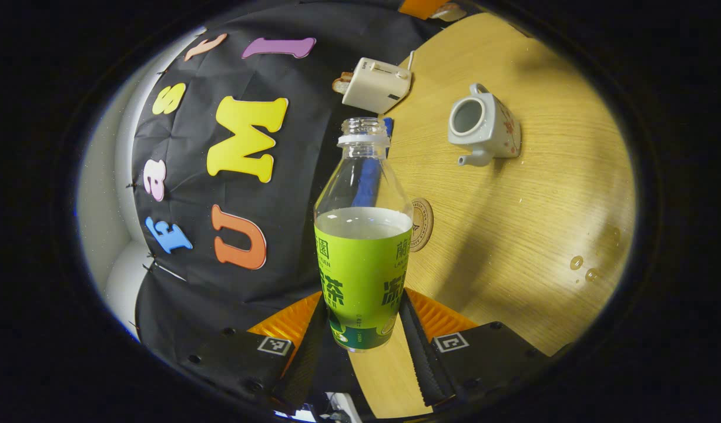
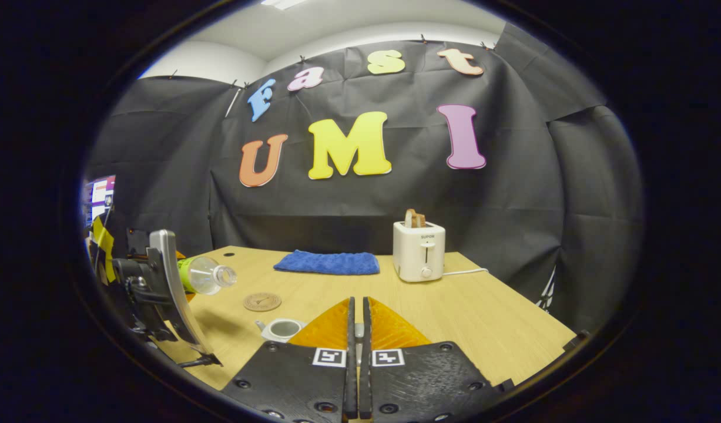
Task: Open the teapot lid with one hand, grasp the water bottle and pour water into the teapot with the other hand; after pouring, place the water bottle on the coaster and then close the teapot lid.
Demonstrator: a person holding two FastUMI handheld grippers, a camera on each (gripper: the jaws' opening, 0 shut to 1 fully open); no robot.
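Between the left gripper (image 1: 366,338) fingers, the uncapped water bottle (image 1: 363,247) sits clamped, tilted over the table (image 1: 513,235). At 1 o'clock from it stands the lidless teapot (image 1: 483,124), the coaster (image 1: 422,223) between. Right gripper (image 2: 356,329) fingers pinch a small part, possibly the lid.

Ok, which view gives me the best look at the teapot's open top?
The left gripper view. There the teapot lies clear on the table with its lidless opening, spout and handle all in sight. In the right gripper view, the teapot is partly hidden behind the right gripper, so just its rim and spout show.
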